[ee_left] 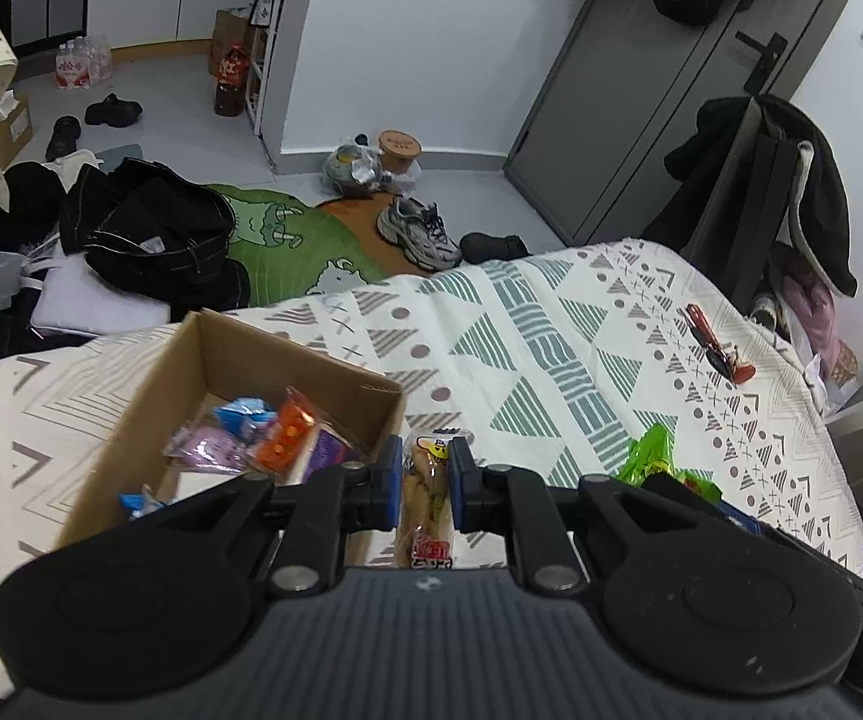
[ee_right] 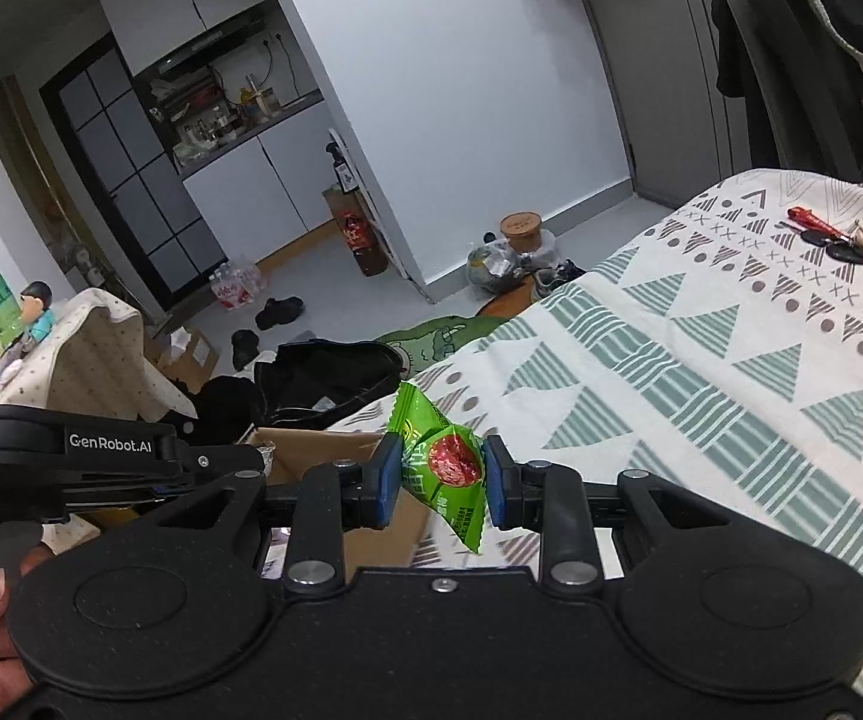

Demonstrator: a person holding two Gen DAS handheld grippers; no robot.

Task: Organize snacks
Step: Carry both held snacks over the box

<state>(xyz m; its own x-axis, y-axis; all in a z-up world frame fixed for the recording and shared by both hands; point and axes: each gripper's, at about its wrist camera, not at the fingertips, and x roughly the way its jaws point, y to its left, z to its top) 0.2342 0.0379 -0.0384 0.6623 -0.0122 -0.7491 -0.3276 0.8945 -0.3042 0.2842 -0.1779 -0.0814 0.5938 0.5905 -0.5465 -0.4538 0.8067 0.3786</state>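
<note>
My left gripper [ee_left: 425, 474] is shut on a long clear-wrapped snack with a red label [ee_left: 426, 498], held just right of an open cardboard box [ee_left: 287, 354] on the patterned bedspread. Inside the box lie several small packets, blue, purple and orange [ee_left: 263, 432]. My right gripper [ee_right: 442, 480] is shut on a green packet showing a red fruit [ee_right: 446, 456], lifted above the bed beside the box corner [ee_right: 305, 441]. In the left wrist view that green packet [ee_left: 650, 456] shows at the right, partly hidden by the other gripper. The left gripper's body [ee_right: 71, 450] crosses the right wrist view.
A red and black bunch of keys [ee_left: 716, 351] lies on the bedspread [ee_left: 551, 330] at the far right. Beyond the bed's edge, the floor holds black clothes [ee_left: 149, 240], a green rug [ee_left: 293, 240], sneakers [ee_left: 419, 231] and bags. A chair draped with coats [ee_left: 767, 180] stands by the door.
</note>
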